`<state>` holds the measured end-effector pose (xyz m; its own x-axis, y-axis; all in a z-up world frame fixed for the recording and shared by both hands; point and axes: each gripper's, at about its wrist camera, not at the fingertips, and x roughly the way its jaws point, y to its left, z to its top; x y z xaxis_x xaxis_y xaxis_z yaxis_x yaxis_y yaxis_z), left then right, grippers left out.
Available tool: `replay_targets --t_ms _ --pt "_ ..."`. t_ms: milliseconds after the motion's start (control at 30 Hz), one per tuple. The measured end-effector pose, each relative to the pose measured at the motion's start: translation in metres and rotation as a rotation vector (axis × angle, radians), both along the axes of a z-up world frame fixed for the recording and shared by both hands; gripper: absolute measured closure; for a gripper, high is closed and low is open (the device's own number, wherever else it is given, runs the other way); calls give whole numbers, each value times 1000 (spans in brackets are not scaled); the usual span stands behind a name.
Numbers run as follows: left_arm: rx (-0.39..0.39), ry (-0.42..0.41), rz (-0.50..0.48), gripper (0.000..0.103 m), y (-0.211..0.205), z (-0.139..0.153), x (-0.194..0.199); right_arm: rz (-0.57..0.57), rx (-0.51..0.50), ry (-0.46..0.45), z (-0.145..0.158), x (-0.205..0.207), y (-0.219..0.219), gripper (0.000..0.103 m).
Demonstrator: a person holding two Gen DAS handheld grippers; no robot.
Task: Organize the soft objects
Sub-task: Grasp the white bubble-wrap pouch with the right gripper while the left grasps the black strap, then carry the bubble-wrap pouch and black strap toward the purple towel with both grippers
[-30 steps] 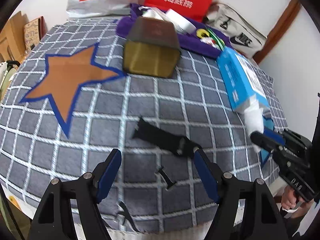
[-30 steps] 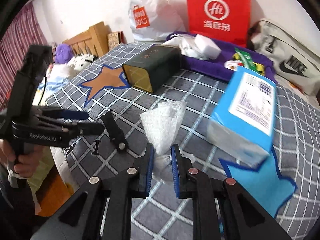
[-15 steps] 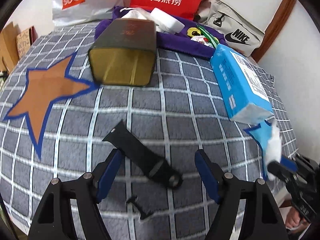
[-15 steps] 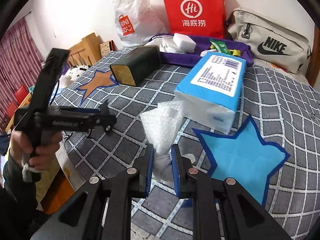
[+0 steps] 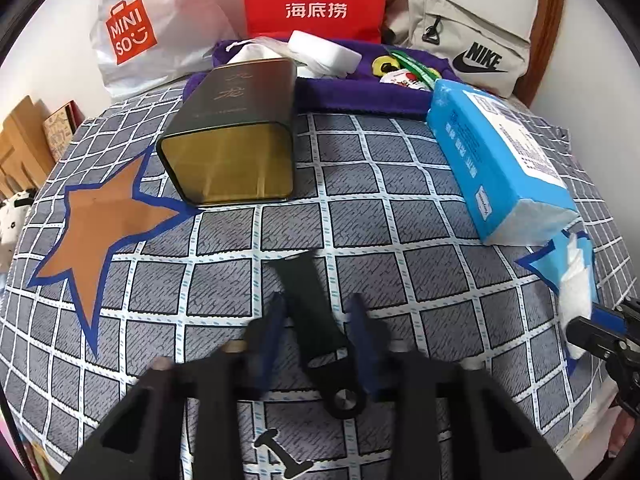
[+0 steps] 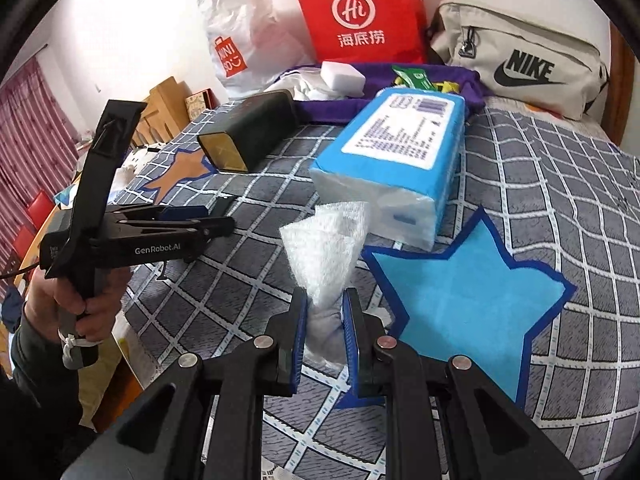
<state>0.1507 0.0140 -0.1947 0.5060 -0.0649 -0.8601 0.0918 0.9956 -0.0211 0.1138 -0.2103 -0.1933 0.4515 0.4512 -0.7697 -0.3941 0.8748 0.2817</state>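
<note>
Crinkly white tissue [image 6: 326, 248], soft and puffy, sticks up from the right gripper [image 6: 325, 316], pinched tight. Left gripper [image 5: 316, 330] has just been closing around a flat black rubbery strap [image 5: 316, 328] on the checked bedcover [image 5: 400, 208].

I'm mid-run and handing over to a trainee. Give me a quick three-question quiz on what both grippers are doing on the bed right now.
1. True or false: the right gripper is shut on the white tissue.
2. What lies between the fingers of the left gripper? A) a spoon B) the black strap C) a sock
3. Fill in: the star patch nearest the dark tin is coloured ___.

Key: 1 true; 2 B; 3 orange.
</note>
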Motion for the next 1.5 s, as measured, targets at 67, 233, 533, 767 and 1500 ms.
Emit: replay_targets --t_ms 67,233,533,767,1500 --pt "-29 13 -11 81 5 2 -2 -2 2 4 -2 -1 0 86" --pt "-39 31 -13 80 8 2 -9 -12 13 3 -4 -2 -5 86" --pt "34 -18 -28 80 -5 -3 -15 -25 8 30 -16 2 -9 85" --pt "-46 8 -10 83 6 4 -13 -12 17 17 -11 2 -4 86" --pt "-118 -106 -38 83 14 70 -12 -10 24 -85 59 8 4 86"
